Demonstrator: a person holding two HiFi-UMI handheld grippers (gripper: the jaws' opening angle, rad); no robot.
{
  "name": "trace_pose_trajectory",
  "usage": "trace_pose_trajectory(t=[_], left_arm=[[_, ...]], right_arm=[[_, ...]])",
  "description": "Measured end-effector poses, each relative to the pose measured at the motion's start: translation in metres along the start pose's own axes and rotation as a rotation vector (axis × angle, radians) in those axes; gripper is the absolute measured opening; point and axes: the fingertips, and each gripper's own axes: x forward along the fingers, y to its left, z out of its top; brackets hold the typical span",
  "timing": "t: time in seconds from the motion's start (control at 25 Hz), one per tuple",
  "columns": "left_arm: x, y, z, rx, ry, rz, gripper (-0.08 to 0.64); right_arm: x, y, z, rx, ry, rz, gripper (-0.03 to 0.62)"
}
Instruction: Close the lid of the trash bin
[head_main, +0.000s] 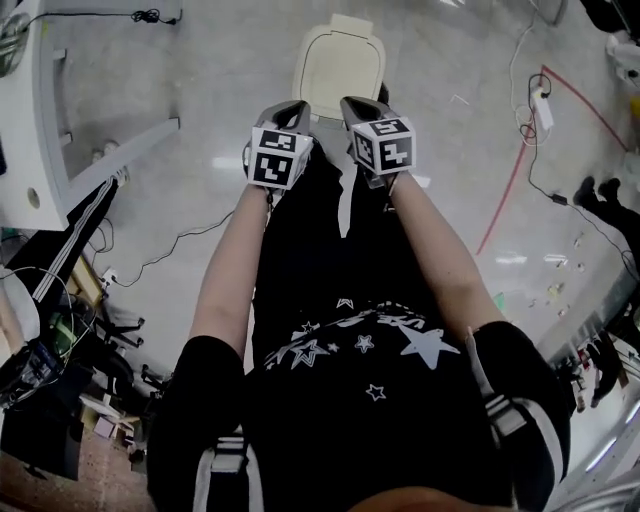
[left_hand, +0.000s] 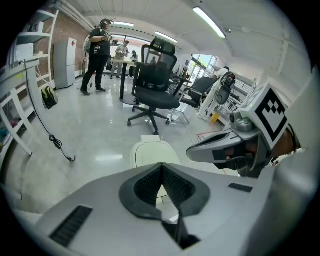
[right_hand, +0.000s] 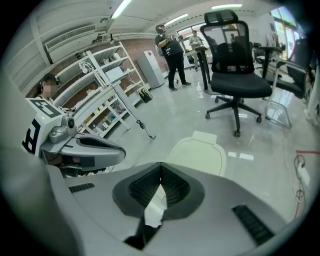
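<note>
Both pairs of jaws are pressed together at the tips, with nothing between them. Your left gripper (left_hand: 161, 167) and your right gripper (right_hand: 161, 166) are held out side by side in front of you. The cream trash bin (head_main: 340, 58) stands on the floor (head_main: 200, 80) just beyond them, and its lid (right_hand: 197, 155) lies flat on top. Its near edge is hidden behind the grippers, and the body under the lid cannot be seen.

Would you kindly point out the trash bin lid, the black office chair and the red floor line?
trash bin lid (head_main: 340, 68), head view, middle of its cream top.
black office chair (right_hand: 239, 85), right gripper view, on the seat cushion.
red line (head_main: 505, 190), head view, on its long straight stretch.
</note>
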Motion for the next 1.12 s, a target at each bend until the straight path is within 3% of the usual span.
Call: trace_pose_trajectory(t=[0.2,0.52,0.88,1.12], left_arm=[[-0.045,-0.017,0.023,-0.001,-0.055,-0.026,0.011],[-0.078,-0.057,0.034,-0.022,-0.101,-0.043,0.011],[-0.115,-0.108,0.057,-0.027,-0.215,0.020,0.011],[-0.146,-0.156,0.051,-0.038,-0.271,0.079,0.011]], right_arm=[[-0.054,0.020,0.013,0.015,-0.063,-0.028,0.007],[-0.111,0.021,-0.003,0.014,-0.074,-0.059,0.007],[-0.171,0.017,0.008,-0.040,-0.151,0.006,0.008],[-0.232,0.010,-0.002,-0.068,-0.212,0.051,0.006]])
